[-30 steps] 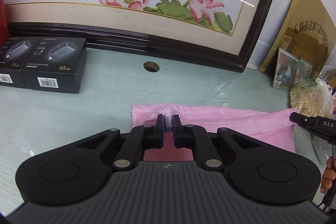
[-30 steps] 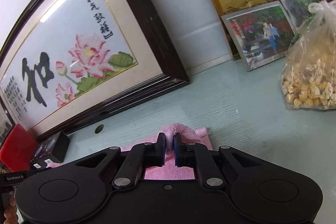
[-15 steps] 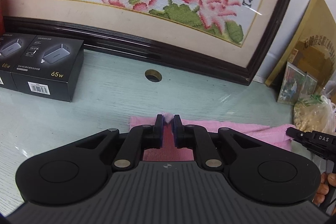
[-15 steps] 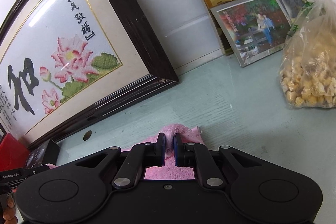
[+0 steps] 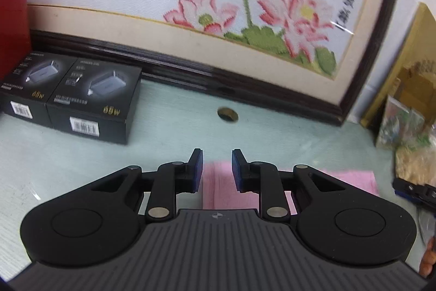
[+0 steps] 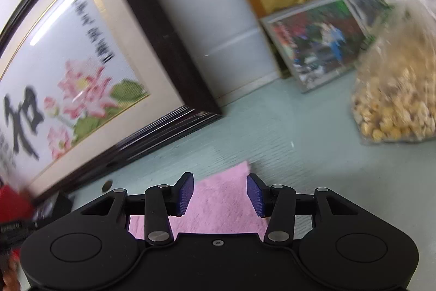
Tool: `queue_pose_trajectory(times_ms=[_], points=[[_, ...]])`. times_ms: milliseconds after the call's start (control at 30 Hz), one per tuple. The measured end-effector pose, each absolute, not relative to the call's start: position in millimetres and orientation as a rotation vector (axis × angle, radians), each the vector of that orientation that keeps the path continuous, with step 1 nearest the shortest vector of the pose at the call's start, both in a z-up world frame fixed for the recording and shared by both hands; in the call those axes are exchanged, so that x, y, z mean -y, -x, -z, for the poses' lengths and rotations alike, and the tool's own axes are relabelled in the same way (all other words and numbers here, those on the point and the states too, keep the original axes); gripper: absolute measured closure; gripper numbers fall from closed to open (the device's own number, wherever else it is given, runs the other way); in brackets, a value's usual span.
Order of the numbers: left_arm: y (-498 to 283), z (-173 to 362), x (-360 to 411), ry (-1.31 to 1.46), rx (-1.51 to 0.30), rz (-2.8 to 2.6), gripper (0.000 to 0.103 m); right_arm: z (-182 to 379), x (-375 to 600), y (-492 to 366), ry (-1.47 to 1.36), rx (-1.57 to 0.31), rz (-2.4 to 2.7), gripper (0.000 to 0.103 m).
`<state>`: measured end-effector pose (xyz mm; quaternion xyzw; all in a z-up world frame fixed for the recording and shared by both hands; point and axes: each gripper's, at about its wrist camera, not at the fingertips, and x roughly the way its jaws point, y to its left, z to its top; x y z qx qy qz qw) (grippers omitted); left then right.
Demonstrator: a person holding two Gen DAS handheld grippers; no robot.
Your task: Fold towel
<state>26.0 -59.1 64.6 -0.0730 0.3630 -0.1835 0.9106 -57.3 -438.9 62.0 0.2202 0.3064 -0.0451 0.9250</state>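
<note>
Both tongs point forward and angled down toward the table (image 5: 177, 127). Left tongs (image 5: 216, 171): jaws opening, a moderate gap between the blue pads (image 5: 198, 171); the pink towel (image 5: 223, 187) lies flat on the table below and between them, neither pad pressing on it, nothing held. Right tongs (image 6: 220, 194): jaws opening, gap wider than on the left; the towel's (image 6: 218, 203) corner lies flat beneath and just ahead of the fingertips, pads clear of the cloth. The towel stretches from under the left tongs to the right, its far edge ahead of both. Ahead-left of the left tongs: two black charger boxes (image 5: 92, 97). Well ahead of both: a framed lotus embroidery (image 5: 218, 4) leaning upright. Ahead-right of the right tongs: a clear bag of pale nuggets (image 6: 395, 100), apart from the towel. Both views are somewhat motion-blurred.
</note>
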Motion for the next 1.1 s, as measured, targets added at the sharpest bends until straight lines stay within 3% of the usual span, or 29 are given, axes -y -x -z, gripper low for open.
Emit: queue_pose_trajectory(times_ms=[300, 433, 667, 933, 1100], points=[[28.0, -38.4, 91.6, -0.095, -0.770, 0.572, 0.076, -56.0, 390.5, 59.7, -0.135, -0.685, 0.044, 0.058], [30.9, -21.0, 94.2, -0.115, -0.818, 0.562, 0.076, -33.8, 393.3, 57.1, -0.128, -0.796, 0.041, 0.052], [39.1, -18.6, 87.2, -0.118, -0.799, 0.564, 0.076, -50.5, 416.3, 81.9, -0.201, -0.689, 0.107, 0.047], [43.2, -28.3, 84.2, -0.098, -0.788, 0.483, 0.076, -41.9, 440.7, 91.2, -0.252, -0.738, 0.144, 0.047], [39.0, -37.3, 75.3, -0.080, -0.755, 0.424, 0.058, -34.6, 433.3, 87.2, -0.214, -0.748, 0.134, 0.048]])
